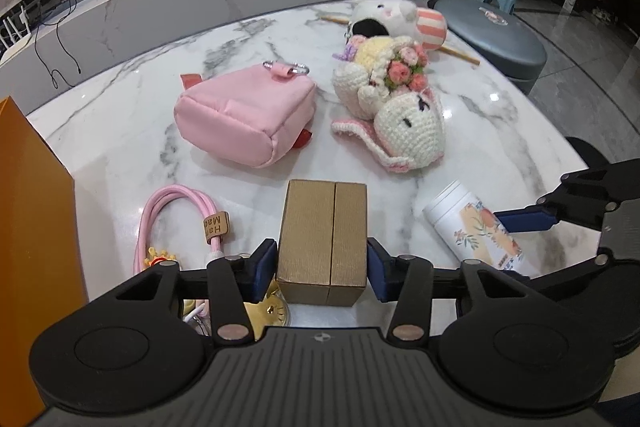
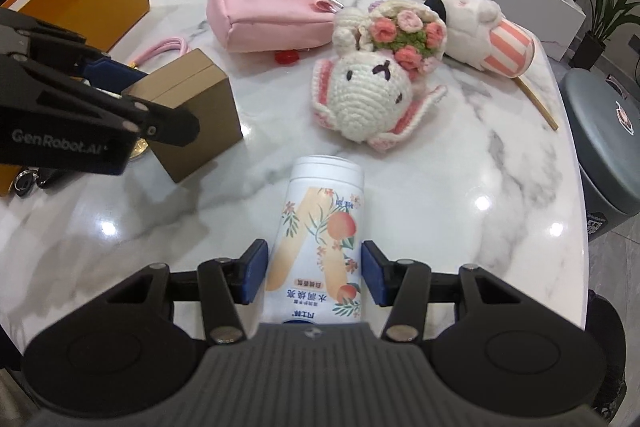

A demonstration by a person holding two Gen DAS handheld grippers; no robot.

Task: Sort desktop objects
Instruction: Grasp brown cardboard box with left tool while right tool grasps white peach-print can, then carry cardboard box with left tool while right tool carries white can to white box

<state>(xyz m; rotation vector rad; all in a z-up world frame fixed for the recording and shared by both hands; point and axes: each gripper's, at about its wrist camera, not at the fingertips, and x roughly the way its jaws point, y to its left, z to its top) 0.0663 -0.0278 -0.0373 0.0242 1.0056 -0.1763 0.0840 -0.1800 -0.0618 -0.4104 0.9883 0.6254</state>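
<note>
My left gripper is shut on a brown cardboard box, its blue pads pressed on both sides; the box also shows in the right wrist view. My right gripper is shut on a white tube with a peach print, which lies on the marble table; the tube also shows in the left wrist view. Beyond lie a pink pouch, a crocheted bunny with a flower bouquet and a white plush with a striped cup.
An orange box stands at the left edge. A pink cord with a leather tag and small trinkets lie by the left gripper. A wooden stick lies at the back. A grey stool stands beyond the table's right edge.
</note>
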